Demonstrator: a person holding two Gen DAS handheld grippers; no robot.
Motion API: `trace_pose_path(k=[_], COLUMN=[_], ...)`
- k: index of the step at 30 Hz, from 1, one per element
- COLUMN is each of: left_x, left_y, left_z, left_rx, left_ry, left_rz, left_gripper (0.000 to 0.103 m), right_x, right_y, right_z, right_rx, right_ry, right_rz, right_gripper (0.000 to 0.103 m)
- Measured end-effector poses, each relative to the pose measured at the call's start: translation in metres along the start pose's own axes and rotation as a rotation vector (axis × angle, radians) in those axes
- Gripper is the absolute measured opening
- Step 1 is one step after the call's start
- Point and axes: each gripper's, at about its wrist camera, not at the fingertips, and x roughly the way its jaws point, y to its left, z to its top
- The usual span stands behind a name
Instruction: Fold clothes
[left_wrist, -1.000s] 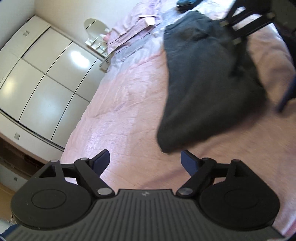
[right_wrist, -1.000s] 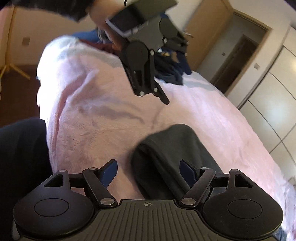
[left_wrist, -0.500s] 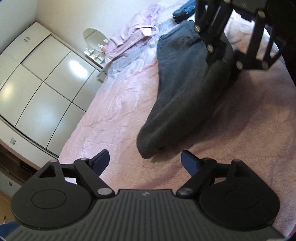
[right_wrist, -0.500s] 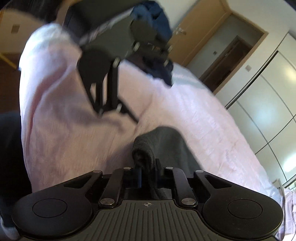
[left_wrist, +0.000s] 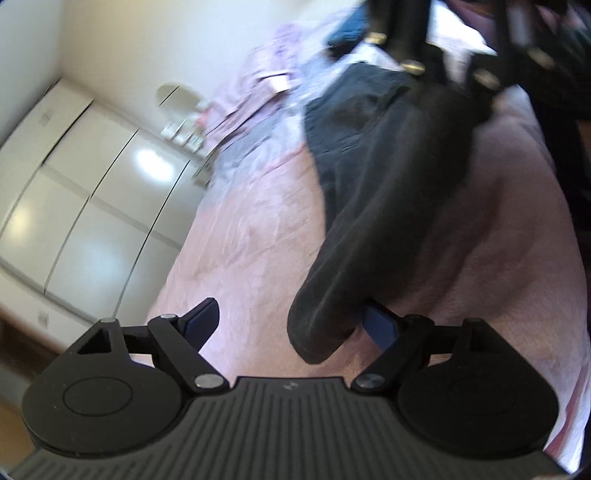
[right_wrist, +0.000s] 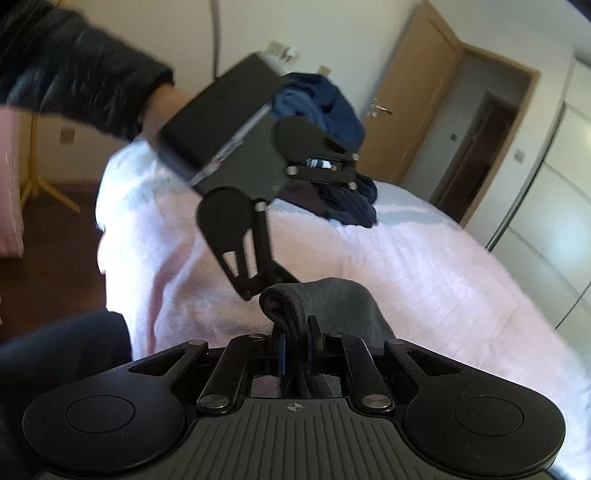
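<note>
1. Left wrist view: dark grey garment (left_wrist: 388, 192) lies stretched on the pink bedspread (left_wrist: 258, 229), its long axis running from the near end, just ahead of the left gripper (left_wrist: 291, 325), up and away to the far right.
   - The left gripper's fingers stand wide apart. The garment's rounded near end sits between them, off-centre toward the right finger (left_wrist: 380, 326) and overlapping it; the left finger (left_wrist: 201, 323) is clear of the cloth.
   - The picture is blurred, so whether the cloth touches the right finger I cannot tell.
   - At the far end of the garment the right gripper (left_wrist: 436, 55) shows as a dark linkage at the top right.

2. Right wrist view: the right gripper (right_wrist: 295, 354) has its fingers drawn together, clamped on a bunched fold of the same dark grey garment (right_wrist: 325, 302), which rises in a hump just ahead of them.
   - The left gripper (right_wrist: 258, 221) hangs above the bed to the far left, held by a hand in a dark sleeve (right_wrist: 74, 74), fingers pointing down toward the cloth.
   - A heap of blue clothes (right_wrist: 325, 110) sits on the far part of the bed.

3. Judgement: with one end pinched by the right gripper, the free end lies nearer the left one; a grip there would call for centring the cloth between the spread fingers.
</note>
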Motion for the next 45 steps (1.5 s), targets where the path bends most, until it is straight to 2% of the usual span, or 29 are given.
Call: trace_pose_path(k=[5, 6, 7, 9, 11, 13, 14, 16, 17, 20, 22, 26, 29, 30, 31, 32, 33, 34, 38, 42, 43, 45], left_x=[0.006, 0.009, 0.011, 0.011, 0.010, 0.008, 0.006, 0.003, 0.002, -0.002, -0.001, 0.003, 0.019, 0.022, 0.025, 0.027, 0.030, 0.033, 0.039, 0.050, 0.055, 0.063], left_y=[-0.024, -0.026, -0.029, -0.034, -0.034, -0.030, -0.027, -0.017, -0.011, 0.012, 0.023, 0.038, 0.039, 0.038, 0.035, 0.033, 0.031, 0.028, 0.022, 0.023, 0.023, 0.020], left_z=[0.007, 0.005, 0.003, -0.003, -0.011, -0.019, -0.023, -0.027, -0.029, -0.024, -0.017, -0.001, 0.010, 0.013, 0.015, 0.018, 0.022, 0.024, 0.030, 0.028, 0.027, 0.025], left_rx=[0.212, 0.221, 0.230, 0.241, 0.230, 0.207, 0.192, 0.147, 0.121, -0.005, -0.065, -0.138, -0.157, -0.160, -0.158, -0.154, -0.154, -0.155, -0.160, -0.192, -0.198, -0.201], left_ry=[-0.008, 0.005, 0.017, 0.027, 0.050, 0.072, 0.081, 0.100, 0.108, 0.106, 0.092, 0.060, 0.034, 0.026, 0.018, 0.008, -0.002, -0.010, -0.029, -0.015, -0.010, 0.003], left_rz=[-0.052, -0.081, -0.108, -0.127, -0.146, -0.156, -0.156, -0.140, -0.131, -0.094, -0.081, -0.069, -0.089, -0.100, -0.107, -0.113, -0.120, -0.129, -0.149, -0.160, -0.166, -0.183], left_gripper=[0.082, 0.082, 0.081, 0.080, 0.080, 0.080, 0.080, 0.080, 0.080, 0.080, 0.080, 0.080, 0.080, 0.080, 0.080, 0.080, 0.080, 0.080, 0.080, 0.080, 0.080, 0.080], right_x=[-0.007, -0.008, -0.010, -0.023, -0.044, -0.064, -0.072, -0.077, -0.077, -0.065, -0.050, -0.009, 0.010, 0.015, 0.018, 0.018, 0.017, 0.016, 0.002, -0.019, -0.015, 0.007], right_y=[0.004, 0.006, 0.006, 0.000, -0.023, -0.054, -0.074, -0.113, -0.132, -0.191, -0.216, -0.248, -0.251, -0.250, -0.250, -0.252, -0.254, -0.255, -0.261, -0.282, -0.289, -0.297], right_z=[-0.009, -0.011, -0.014, -0.021, -0.028, -0.041, -0.050, -0.073, -0.084, -0.116, -0.129, -0.147, -0.158, -0.159, -0.160, -0.162, -0.163, -0.163, -0.137, -0.100, -0.102, -0.119], right_rx=[-0.019, -0.017, 0.004, 0.083, 0.213, 0.357, 0.425, 0.548, 0.611, 0.822, 0.886, 0.952, 0.977, 0.977, 0.979, 0.981, 0.984, 0.982, 0.867, 0.746, 0.750, 0.784], right_ry=[0.017, 0.024, 0.029, 0.020, -0.001, -0.021, -0.012, 0.034, 0.050, 0.089, 0.111, 0.286, 0.361, 0.373, 0.378, 0.380, 0.382, 0.380, 0.311, 0.161, 0.160, 0.213], right_rz=[0.032, 0.047, 0.080, 0.146, 0.163, 0.115, 0.071, -0.033, -0.063, -0.064, -0.035, 0.054, 0.127, 0.139, 0.151, 0.162, 0.173, 0.183, 0.165, 0.081, 0.078, 0.115], right_gripper=[0.012, 0.015, 0.025, 0.034, 0.035, 0.039, 0.044, 0.063, 0.063, 0.063, 0.063, 0.063, 0.062, 0.056, 0.033, 0.033, 0.028, 0.015, 0.015, 0.015, 0.015, 0.015])
